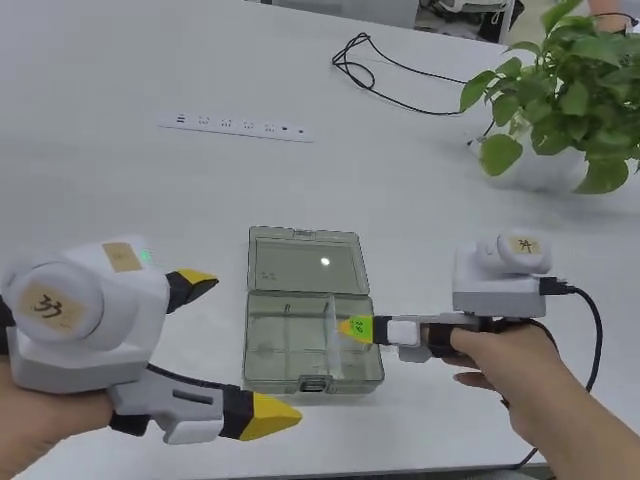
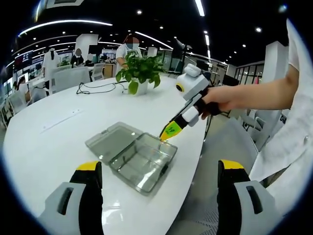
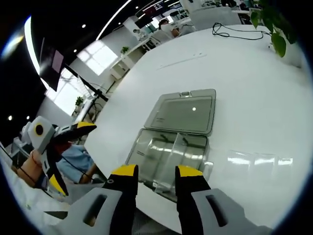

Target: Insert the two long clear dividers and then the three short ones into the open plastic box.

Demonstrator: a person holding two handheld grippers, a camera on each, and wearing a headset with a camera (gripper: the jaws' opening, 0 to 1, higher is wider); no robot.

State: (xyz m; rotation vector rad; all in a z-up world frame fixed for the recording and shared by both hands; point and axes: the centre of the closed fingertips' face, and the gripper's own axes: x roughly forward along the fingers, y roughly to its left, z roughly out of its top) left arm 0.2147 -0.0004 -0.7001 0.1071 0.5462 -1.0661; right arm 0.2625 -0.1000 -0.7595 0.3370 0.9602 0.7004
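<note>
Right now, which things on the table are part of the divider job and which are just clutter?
Job: open plastic box, clear divider in it, left gripper, right gripper.
Lying about: power strip, black cable, potted plant.

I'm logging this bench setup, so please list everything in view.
Table: one, white, under everything.
Plastic box: one, smoky clear, opened flat near the front edge.
Dividers: count unclear, clear, standing inside the box.
Power strip: one, white, beyond the box.
Cable: one, black, far side.
Plant: one, green, white pot, far right.
People: a few, far background.
Left gripper: one, white, yellow-tipped jaws wide apart, left of the box.
Right gripper: one, white, yellow tips over the box's right side; jaws' gap unclear.
</note>
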